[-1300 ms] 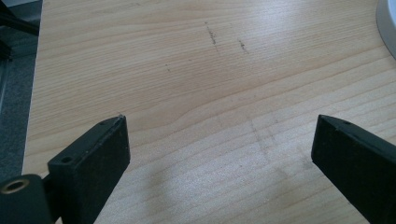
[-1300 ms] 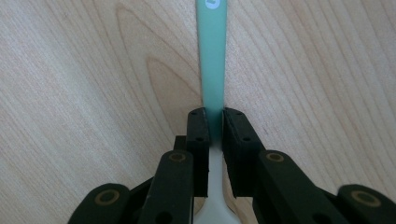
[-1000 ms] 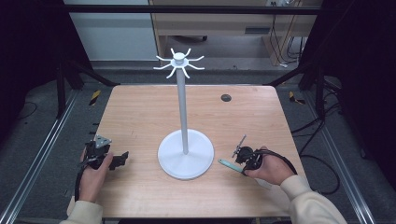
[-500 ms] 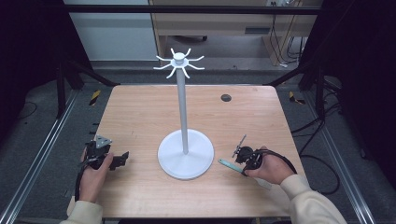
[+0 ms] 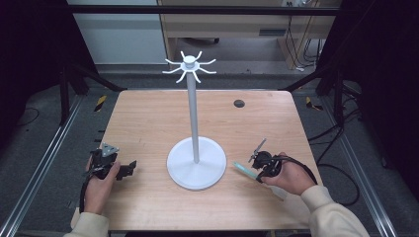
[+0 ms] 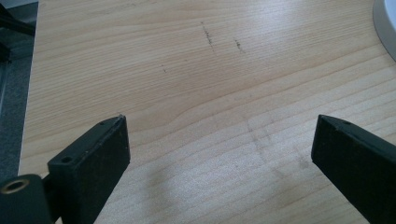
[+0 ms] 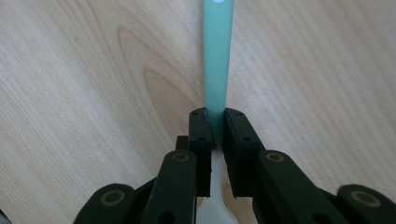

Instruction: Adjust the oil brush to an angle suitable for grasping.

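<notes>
A tall white stand [image 5: 193,123] with a round base [image 5: 196,170] and a crown of hooks [image 5: 189,66] rises from the middle of the wooden table [image 5: 148,118]. Right of the base, my right gripper [image 5: 255,173] lies low over the table, shut on a utensil with a flat teal handle [image 5: 242,168]. In the right gripper view the jaws [image 7: 215,119] clamp that teal handle [image 7: 217,56], which points away from me; a white part [image 7: 212,205] runs back under the jaws. My left gripper [image 5: 129,169] rests left of the base, open [image 6: 219,126] over bare wood.
A small dark round spot [image 5: 239,103] sits on the table at the back right. The stand's base edge [image 6: 386,23] shows at the top right corner of the left gripper view. Metal rails and cables run along the floor on both sides of the table.
</notes>
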Action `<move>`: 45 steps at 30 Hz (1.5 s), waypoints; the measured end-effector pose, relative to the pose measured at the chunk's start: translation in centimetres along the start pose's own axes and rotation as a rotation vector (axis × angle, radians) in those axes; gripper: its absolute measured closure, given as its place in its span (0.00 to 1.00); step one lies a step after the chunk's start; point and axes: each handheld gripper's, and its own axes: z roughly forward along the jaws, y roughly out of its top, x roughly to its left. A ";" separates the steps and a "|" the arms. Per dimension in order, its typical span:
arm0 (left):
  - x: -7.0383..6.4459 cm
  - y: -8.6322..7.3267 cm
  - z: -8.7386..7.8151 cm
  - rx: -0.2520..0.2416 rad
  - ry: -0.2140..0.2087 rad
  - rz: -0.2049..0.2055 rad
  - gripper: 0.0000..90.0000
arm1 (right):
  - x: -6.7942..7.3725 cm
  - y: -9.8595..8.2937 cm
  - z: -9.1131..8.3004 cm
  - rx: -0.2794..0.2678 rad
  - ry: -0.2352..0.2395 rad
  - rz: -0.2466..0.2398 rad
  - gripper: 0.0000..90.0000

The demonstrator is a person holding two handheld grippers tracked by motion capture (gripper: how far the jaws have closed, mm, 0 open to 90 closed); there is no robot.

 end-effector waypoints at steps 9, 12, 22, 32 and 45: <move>0.0 0.0 0.0 0.003 0.000 0.001 0.04 | -0.9 0.2 -2.9 -0.086 -0.056 0.048 0.91; 0.0 0.0 0.1 0.003 0.000 0.001 0.04 | -1.2 0.2 -4.1 -0.126 -0.067 0.057 0.91; 0.0 0.0 0.1 0.006 -0.001 -0.001 0.04 | -1.8 0.4 -6.4 -0.232 -0.095 0.083 0.91; 0.0 0.0 0.1 0.008 -0.001 0.002 0.04 | -1.7 1.2 -7.9 -0.395 -0.120 0.101 0.91; 0.0 0.0 0.1 0.008 -0.002 0.003 0.04 | -0.7 2.5 -9.8 -0.584 -0.150 0.122 0.91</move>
